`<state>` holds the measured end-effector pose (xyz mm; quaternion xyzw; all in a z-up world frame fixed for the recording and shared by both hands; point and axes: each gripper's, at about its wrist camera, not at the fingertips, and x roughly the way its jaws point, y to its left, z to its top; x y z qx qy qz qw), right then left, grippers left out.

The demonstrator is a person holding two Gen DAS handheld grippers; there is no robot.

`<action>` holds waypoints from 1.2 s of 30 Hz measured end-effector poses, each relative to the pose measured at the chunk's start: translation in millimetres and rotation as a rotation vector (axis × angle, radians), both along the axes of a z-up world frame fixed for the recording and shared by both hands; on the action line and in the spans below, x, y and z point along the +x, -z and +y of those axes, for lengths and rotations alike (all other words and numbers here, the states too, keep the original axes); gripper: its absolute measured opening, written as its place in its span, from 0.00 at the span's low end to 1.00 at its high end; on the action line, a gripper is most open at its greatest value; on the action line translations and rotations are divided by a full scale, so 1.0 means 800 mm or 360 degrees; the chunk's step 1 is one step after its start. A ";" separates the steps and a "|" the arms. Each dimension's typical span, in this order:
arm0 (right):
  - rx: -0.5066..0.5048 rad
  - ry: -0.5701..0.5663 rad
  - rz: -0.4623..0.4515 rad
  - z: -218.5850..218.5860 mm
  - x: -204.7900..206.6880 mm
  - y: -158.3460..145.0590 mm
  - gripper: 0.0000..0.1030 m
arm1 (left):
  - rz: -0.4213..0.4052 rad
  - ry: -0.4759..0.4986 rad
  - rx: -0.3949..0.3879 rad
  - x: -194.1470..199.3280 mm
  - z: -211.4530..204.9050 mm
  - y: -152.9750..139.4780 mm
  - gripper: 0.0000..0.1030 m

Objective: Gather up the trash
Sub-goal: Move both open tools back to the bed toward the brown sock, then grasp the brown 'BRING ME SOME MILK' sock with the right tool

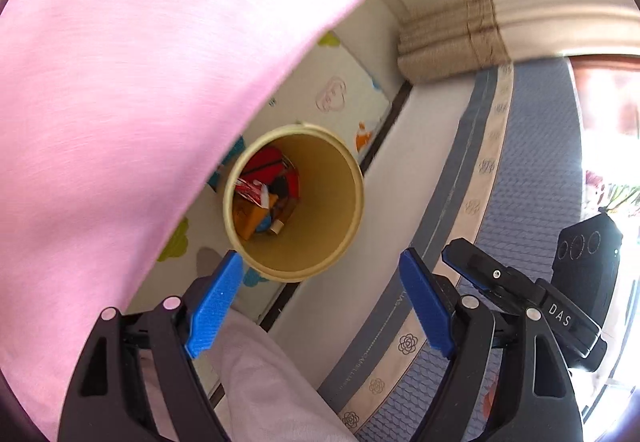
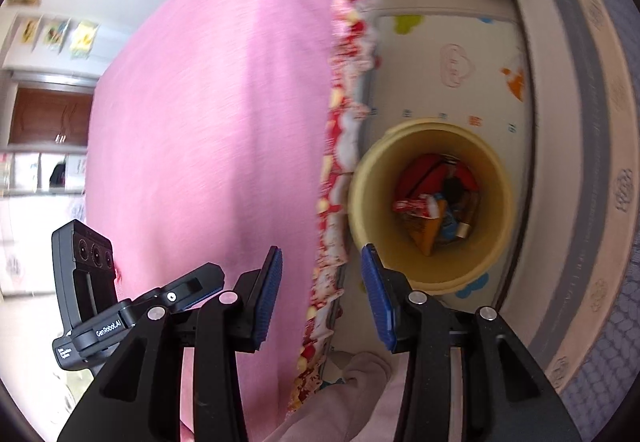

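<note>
Left wrist view: both tongs, left (image 1: 320,306) and right (image 2: 322,296), tilt downward above the trash bin (image 1: 352,201), parted, holding nothing.

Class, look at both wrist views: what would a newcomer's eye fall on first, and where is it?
First, the big pink sheet, which fills the left of both views. Next, the yellow bin on the play mat beside it, with red and orange wrappers at its bottom. Both grippers, left and right, hang above it with nothing between their blue pads.

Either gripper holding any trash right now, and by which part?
Nothing is held. The left gripper and right gripper both gape empty above the bin.
</note>
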<state>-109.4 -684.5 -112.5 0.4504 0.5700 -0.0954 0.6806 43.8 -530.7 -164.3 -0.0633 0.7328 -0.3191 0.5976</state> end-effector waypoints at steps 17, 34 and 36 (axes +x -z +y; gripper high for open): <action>0.0124 -0.0704 -0.0130 0.371 0.131 -0.040 0.40 | -0.0077 -0.0836 0.0094 -0.003 0.448 -0.052 0.79; -0.0007 -0.1363 -0.0059 0.574 0.210 -0.003 0.47 | -0.0003 -0.1375 0.0079 -0.029 0.647 -0.022 0.84; -0.0042 -0.1443 -0.0041 0.586 0.219 0.010 0.48 | 0.0012 -0.1438 0.0069 -0.026 0.649 -0.016 0.84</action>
